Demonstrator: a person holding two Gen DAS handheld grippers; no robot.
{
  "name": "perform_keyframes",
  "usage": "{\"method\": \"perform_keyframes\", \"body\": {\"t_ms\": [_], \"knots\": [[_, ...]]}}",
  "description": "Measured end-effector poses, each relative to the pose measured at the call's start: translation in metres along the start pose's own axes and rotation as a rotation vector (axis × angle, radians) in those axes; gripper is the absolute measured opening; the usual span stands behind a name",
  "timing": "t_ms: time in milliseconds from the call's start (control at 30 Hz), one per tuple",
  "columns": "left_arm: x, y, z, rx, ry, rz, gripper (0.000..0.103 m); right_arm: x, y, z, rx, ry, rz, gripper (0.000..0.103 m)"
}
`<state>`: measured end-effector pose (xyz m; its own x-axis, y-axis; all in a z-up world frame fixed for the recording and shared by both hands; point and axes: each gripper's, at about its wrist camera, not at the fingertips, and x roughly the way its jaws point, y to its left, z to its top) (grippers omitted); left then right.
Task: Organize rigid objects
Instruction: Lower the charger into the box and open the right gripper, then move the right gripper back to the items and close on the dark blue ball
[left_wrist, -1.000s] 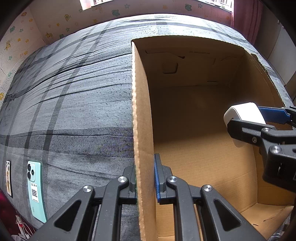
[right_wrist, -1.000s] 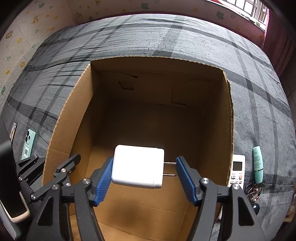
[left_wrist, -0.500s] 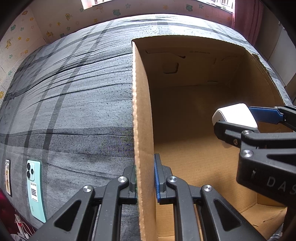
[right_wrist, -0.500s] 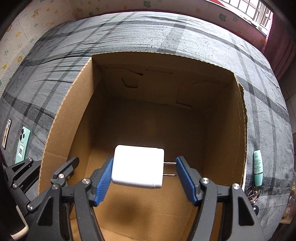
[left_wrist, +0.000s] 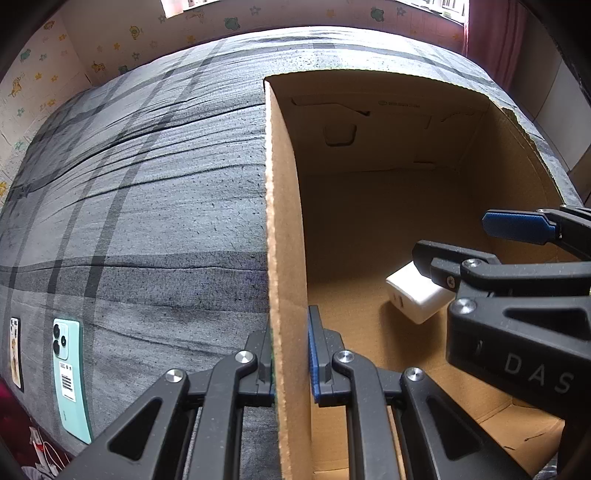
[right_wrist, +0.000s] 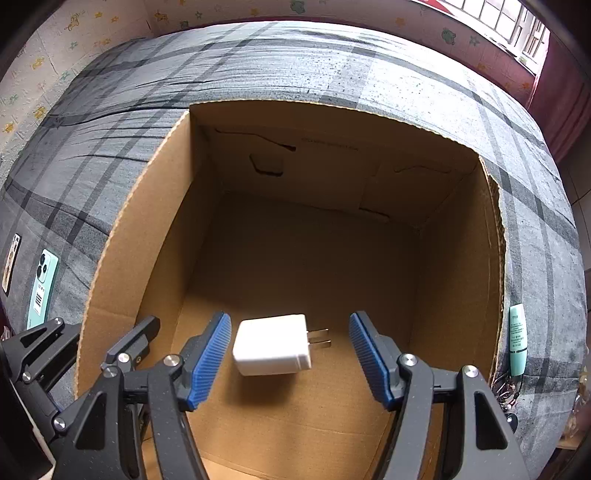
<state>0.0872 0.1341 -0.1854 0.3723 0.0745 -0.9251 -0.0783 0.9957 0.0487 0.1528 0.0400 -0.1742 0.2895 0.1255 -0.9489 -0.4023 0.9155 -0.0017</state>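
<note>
My left gripper (left_wrist: 290, 354) with jaws clenched on the box (left_wrist: 286, 229) wall, my right gripper (right_wrist: 290, 354) over the box with jaws released, charger (right_wrist: 271, 345) free between the pads touching neither, low inside the box, phone (left_wrist: 70, 373) on the bed (left_wrist: 147, 206) outside

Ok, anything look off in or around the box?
The white charger is tilted inside the cardboard box, clear of both pads of the open right gripper. I cannot tell whether it is resting or mid-drop. The box's right rim is ragged. The left gripper clamps the left wall.
</note>
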Motion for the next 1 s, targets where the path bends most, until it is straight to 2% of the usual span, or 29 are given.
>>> {"method": "perform_keyframes", "body": {"t_ms": [100,200,400,500,833,1000], "knots": [[0.0,0.001,-0.001,0.002,0.0,0.001,0.013,-0.009,0.001,0.0,-0.012,-0.027,-0.022,0.076],[0.0,0.002,-0.001,-0.001,-0.001,-0.005,0.013,-0.017,0.0,-0.004,-0.025,-0.061,-0.07,0.088],[0.0,0.003,-0.001,0.0,-0.001,-0.006,0.013,-0.03,-0.007,-0.007,-0.015,-0.094,-0.071,0.096],[0.0,0.004,-0.001,-0.001,-0.002,-0.007,0.013,-0.036,-0.013,-0.01,-0.008,-0.118,-0.094,0.097],[0.0,0.001,-0.001,0.004,-0.001,0.001,0.013,-0.071,-0.049,-0.031,0.031,-0.192,-0.027,0.1],[0.0,0.0,-0.001,0.005,-0.001,0.004,0.013,-0.088,-0.08,-0.043,0.068,-0.208,-0.025,0.103]]}}
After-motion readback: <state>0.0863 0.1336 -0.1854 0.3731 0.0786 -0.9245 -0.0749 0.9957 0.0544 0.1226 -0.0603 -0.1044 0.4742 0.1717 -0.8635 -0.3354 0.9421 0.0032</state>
